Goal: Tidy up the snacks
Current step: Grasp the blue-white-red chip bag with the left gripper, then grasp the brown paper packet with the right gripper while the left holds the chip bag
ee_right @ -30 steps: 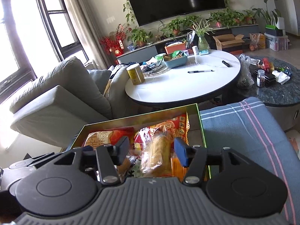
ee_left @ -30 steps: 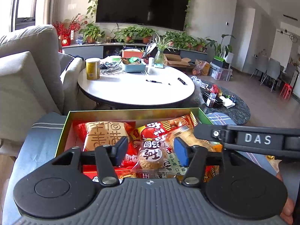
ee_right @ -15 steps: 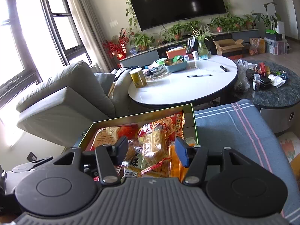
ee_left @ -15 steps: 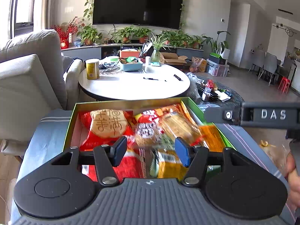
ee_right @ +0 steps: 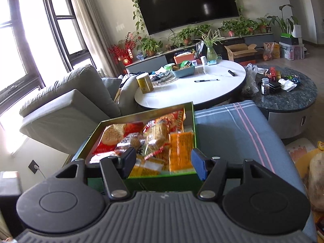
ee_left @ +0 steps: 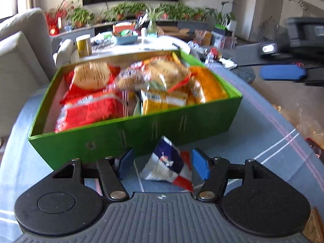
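Green box (ee_left: 182,121) on the blue cushion already mostly filled with snacks; one blue-white packet (ee_left: 168,166) remains outside, between just-widened, non-touching jaws of left gripper (ee_left: 163,165); right gripper (ee_right: 162,163) open, empty

The open green cardboard box (ee_left: 182,119) sits on the blue striped cushioned surface (ee_left: 263,141), filled with crinkly plastic snack packets (ee_left: 162,81). A small blue-white-red foil snack packet (ee_left: 168,164) lies on the surface just before the box's near wall. Behind the box stands the round white table (ee_right: 202,93), with the grey fabric sofa (ee_right: 66,105) to its left.
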